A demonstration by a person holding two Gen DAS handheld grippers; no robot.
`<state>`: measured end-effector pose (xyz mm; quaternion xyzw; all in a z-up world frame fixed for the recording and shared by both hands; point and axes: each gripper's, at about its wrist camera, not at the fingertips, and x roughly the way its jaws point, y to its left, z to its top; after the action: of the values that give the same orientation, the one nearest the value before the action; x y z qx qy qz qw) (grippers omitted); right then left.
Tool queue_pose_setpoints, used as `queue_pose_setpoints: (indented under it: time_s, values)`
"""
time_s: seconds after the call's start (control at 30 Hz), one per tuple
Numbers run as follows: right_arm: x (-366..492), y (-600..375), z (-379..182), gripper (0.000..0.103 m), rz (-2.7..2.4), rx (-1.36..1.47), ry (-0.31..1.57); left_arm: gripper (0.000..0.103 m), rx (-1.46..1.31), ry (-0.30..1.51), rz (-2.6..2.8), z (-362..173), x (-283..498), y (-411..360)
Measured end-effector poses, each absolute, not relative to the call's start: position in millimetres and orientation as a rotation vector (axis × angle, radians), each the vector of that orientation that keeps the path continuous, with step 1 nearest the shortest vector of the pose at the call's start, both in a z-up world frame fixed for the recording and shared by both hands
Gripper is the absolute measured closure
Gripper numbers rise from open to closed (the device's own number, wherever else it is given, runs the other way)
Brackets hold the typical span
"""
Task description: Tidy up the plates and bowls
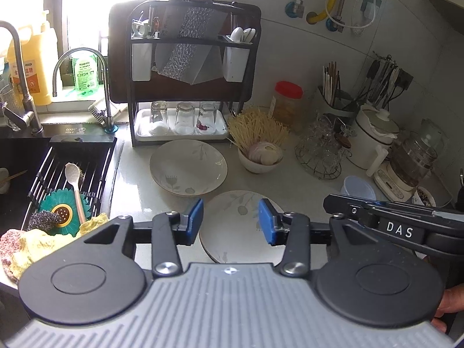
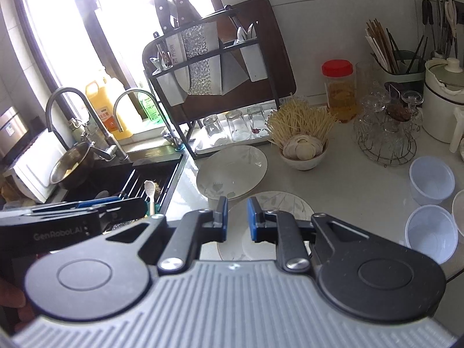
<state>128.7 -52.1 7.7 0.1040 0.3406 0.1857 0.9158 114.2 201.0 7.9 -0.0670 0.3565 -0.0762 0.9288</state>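
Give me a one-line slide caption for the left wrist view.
Open left tongs hover over near white floral ceramic plate; second floral plate behind.

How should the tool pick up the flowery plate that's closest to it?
Grip the near plate by its thin rim, not the middle. It lies flat on the counter, so only the slightly raised edge gives something to pinch. Come in low from the near side, where the open left tool already hangs over it, probably one finger sliding under the rim and one on top. The far plate sits apart.

Left claw wide open, right claw narrowly parted, side by side.
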Motion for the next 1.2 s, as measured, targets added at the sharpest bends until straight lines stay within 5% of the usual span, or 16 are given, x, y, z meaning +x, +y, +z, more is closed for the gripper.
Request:
queue_pose_setpoints:
  time_s: [0.27, 0.4, 0.6, 0.93, 1.0, 1.03, 1.2]
  values:
    - [105, -49, -3, 0.084, 0.373, 0.194, 0.724, 0.046, -0.156, 0.766, -0.15, -3, 89, 207]
    - [98, -49, -4, 0.055, 0.364, 0.171, 0.702, 0.04, -0.15, 0.767, -0.14, -6, 83, 207]
    - [103, -57, -8, 0.054, 0.326, 0.177, 0.7, 0.021, -0.193, 0.784, -0.162, -11, 88, 209]
    - [140, -74, -16, 0.053, 0.26, 0.213, 0.734, 0.009, -0.2, 0.799, -0.131, -19, 124, 208]
    - [149, -74, -17, 0.024, 0.269, 0.214, 0.745, 0.007, -0.189, 0.797, -0.118, -20, 135, 207]
    - [154, -74, -17, 0.018, 0.272, 0.215, 0.739, 0.006, -0.184, 0.795, -0.114, -20, 139, 206]
    - [186, -72, -23, 0.016, 0.307, 0.228, 0.761, 0.004, -0.167, 0.79, -0.088, -23, 170, 207]
